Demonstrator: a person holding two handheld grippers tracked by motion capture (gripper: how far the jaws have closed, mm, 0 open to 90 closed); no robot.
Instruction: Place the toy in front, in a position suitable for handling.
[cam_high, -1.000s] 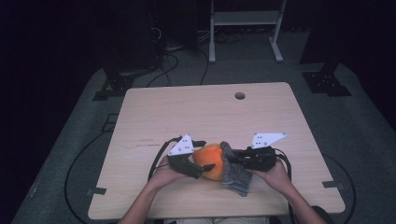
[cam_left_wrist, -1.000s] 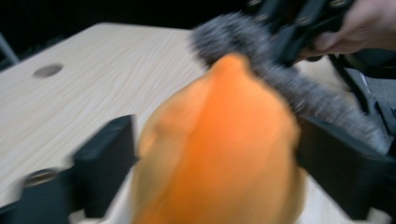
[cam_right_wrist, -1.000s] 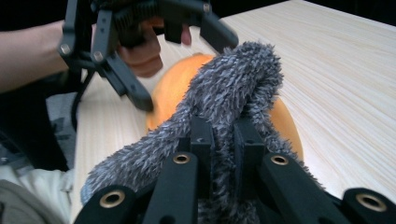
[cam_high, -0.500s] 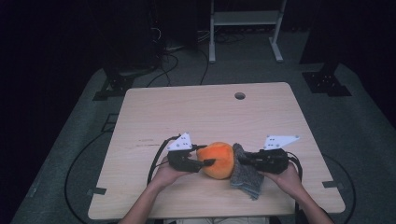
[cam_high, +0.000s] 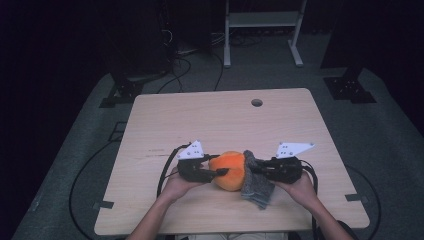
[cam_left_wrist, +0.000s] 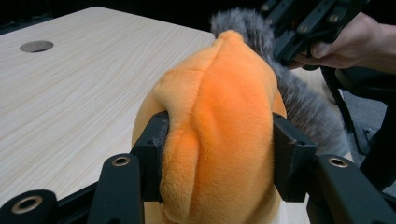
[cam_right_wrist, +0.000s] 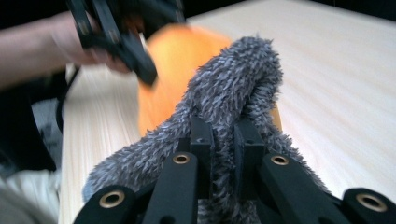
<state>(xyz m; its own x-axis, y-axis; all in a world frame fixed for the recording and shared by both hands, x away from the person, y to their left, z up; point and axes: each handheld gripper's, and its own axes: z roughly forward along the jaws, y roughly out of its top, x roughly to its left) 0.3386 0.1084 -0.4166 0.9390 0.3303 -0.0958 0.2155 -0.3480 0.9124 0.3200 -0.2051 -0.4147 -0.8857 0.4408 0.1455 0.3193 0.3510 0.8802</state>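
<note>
Pale wood counter (cam_high: 200, 120) in dark room; left gripper (cam_high: 220, 171), open before, just clamped on orange plush (cam_high: 229, 169); right gripper (cam_high: 252, 170) pinching grey fur (cam_high: 256, 186).

We count one wooden table (cam_high: 200, 125) bearing one orange plush (cam_high: 230, 170) and one grey furry cloth (cam_high: 255, 182), two hand-held grippers, the left gripper (cam_high: 220, 171) and the right gripper (cam_high: 252, 170), and one round hole (cam_high: 257, 102) far right.
</note>
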